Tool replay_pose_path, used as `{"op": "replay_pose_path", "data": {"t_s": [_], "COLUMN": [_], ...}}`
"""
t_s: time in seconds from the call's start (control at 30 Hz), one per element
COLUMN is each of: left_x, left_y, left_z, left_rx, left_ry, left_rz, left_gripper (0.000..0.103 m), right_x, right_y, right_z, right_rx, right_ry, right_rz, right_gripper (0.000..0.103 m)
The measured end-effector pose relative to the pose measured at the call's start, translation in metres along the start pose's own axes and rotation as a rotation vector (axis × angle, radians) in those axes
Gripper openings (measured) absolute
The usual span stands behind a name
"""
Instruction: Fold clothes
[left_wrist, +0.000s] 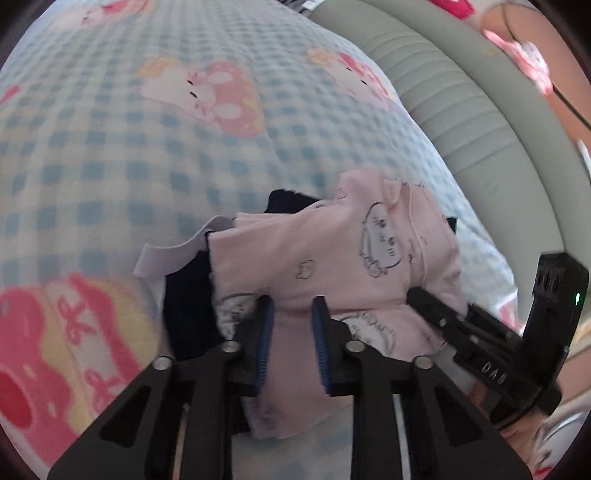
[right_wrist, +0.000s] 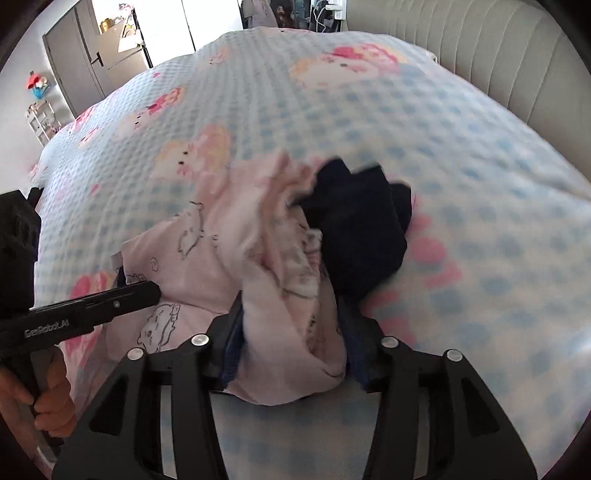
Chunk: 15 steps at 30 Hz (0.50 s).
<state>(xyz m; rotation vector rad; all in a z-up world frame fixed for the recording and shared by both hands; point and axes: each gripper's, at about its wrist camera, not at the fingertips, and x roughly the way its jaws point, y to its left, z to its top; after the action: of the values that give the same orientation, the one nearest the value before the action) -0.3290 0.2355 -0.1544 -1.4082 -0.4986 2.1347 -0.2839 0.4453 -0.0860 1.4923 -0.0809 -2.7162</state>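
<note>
A pale pink garment (left_wrist: 332, 251) printed with cartoon animals lies bunched on the bed, tangled with a dark navy garment (left_wrist: 188, 306). My left gripper (left_wrist: 293, 310) has its blue pads shut on a fold of the pink cloth. In the right wrist view the pink garment (right_wrist: 207, 258) bulges between the fingers of my right gripper (right_wrist: 293, 321), which grips a thick wad of it. The navy garment (right_wrist: 362, 236) lies just beyond. Each gripper shows in the other's view: the right gripper (left_wrist: 436, 310) touches the pink cloth's right side, the left gripper (right_wrist: 147, 291) its left side.
The bed is covered by a blue-checked spread (left_wrist: 147, 147) with pink cartoon prints. A padded grey headboard (left_wrist: 461, 92) runs along the right. A person's hand (right_wrist: 51, 398) holds the left gripper's handle. A grey wardrobe (right_wrist: 81, 66) and small shelf (right_wrist: 40, 118) stand beyond the bed.
</note>
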Motion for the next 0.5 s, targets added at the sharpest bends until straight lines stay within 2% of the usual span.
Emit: {"op": "replay_pose_path", "data": {"t_s": [0.03, 0.13, 0.2, 0.23, 0.3, 0.33, 0.4, 0.5], "left_x": [0.001, -0.021, -0.045, -0.058, -0.083, -0.096, -0.120, -0.155], "left_y": [0.003, 0.009, 0.003, 0.002, 0.001, 0.000, 0.008, 0.022], "left_z": [-0.003, -0.004, 0.001, 0.005, 0.013, 0.017, 0.024, 0.035], "left_rx": [0.014, -0.009, 0.028, 0.047, 0.082, 0.099, 0.115, 0.137], "left_ry": [-0.002, -0.020, -0.078, -0.102, -0.148, -0.171, -0.188, -0.210], "left_rz": [-0.002, -0.011, 0.039, 0.064, 0.113, 0.137, 0.198, 0.290], "left_gripper": [0.015, 0.017, 0.034, 0.045, 0.047, 0.051, 0.055, 0.057], "right_x": [0.002, -0.001, -0.017, -0.026, -0.044, -0.053, -0.071, -0.085], "right_y": [-0.001, -0.004, 0.000, 0.007, 0.025, 0.035, 0.053, 0.080], "right_z": [-0.002, -0.002, -0.001, 0.000, 0.006, 0.008, 0.014, 0.022], "right_rx": [0.004, 0.044, 0.058, 0.047, 0.003, -0.018, -0.062, -0.070], "right_ry": [0.001, -0.011, -0.029, -0.037, -0.054, -0.062, -0.078, -0.094], "right_rz": [0.002, 0.018, 0.020, 0.003, -0.049, -0.075, -0.127, -0.105], "right_gripper": [0.050, 0.051, 0.051, 0.051, 0.052, 0.053, 0.053, 0.057]}}
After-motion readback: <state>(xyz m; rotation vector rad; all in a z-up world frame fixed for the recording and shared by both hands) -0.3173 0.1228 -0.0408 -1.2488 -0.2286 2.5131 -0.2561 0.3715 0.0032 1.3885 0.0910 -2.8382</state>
